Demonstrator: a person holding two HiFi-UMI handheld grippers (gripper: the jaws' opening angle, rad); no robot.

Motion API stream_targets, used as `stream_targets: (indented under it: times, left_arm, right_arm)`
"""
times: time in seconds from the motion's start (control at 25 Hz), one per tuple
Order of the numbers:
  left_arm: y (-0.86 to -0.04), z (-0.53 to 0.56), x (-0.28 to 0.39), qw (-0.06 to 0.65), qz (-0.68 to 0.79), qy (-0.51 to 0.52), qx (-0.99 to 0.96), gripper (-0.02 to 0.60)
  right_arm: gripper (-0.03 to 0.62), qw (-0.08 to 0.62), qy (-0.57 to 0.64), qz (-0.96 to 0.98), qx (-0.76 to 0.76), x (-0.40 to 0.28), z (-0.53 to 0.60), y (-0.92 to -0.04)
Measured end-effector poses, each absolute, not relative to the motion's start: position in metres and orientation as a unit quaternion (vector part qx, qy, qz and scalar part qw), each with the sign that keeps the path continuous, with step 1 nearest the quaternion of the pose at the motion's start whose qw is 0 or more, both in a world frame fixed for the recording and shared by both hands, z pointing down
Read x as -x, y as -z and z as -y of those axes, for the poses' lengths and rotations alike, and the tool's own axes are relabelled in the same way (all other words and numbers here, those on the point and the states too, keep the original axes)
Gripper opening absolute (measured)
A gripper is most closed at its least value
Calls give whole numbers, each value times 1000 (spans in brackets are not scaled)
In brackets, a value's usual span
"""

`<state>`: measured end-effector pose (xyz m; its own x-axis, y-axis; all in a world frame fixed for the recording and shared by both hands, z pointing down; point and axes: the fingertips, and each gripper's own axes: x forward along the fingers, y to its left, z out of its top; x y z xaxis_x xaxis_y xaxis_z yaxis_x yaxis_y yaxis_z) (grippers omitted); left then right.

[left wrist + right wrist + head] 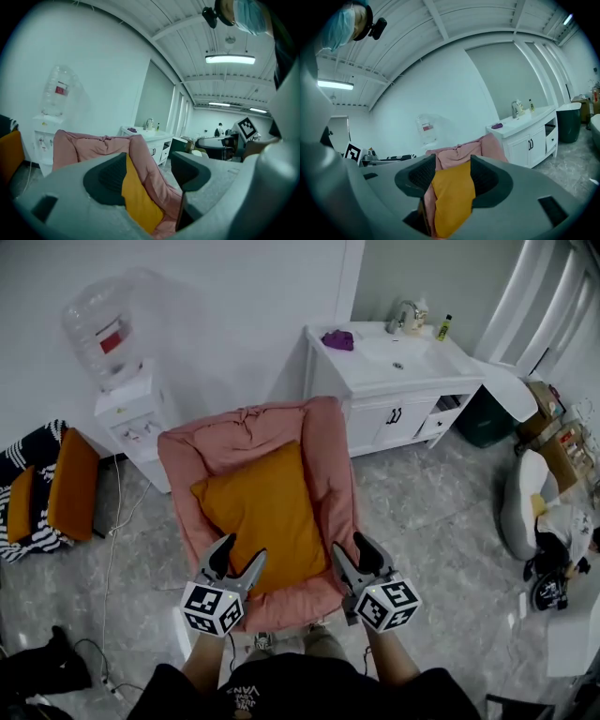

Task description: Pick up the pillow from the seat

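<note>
The pink seat is a soft, slumped, padded chair with raised sides. The orange pillow lies in its hollow, leaning back against the backrest with one corner pointing toward the front edge.

From where I stand the pillow looks light and squashy, with a plain matte cover that shouldn't be slippery. It isn't fragile either. I'd expect it to fold and sag if pinched at one point, so the likely best grip is on its two side edges or its near corners, one from each hand. The jaws should bite well into the stuffing, not just the cloth.

The left gripper hovers by the pillow's near left edge and the right gripper by the seat's right rim. Both have their jaws spread and nothing clamped. Each gripper's own view shows the pillow framed in the gap between the jaws but clear of the pads.

Counting down by size:
- One white vanity with a sink
- One pink seat
- One water dispenser with its bottle
- One orange pillow on the seat
- Two more orange cushions off to the left on striped fabric
- Two grippers
</note>
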<state>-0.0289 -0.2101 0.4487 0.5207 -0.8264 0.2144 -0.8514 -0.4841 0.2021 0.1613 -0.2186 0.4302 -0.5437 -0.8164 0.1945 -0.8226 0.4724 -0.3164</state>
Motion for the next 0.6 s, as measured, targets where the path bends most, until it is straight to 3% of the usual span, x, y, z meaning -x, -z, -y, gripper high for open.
stream_targets:
  times: [0.6]
  left_arm:
    - [-537, 238, 35, 232, 548, -58, -802, 293]
  right_arm:
    - [218, 74, -227, 867, -437, -166, 291, -502]
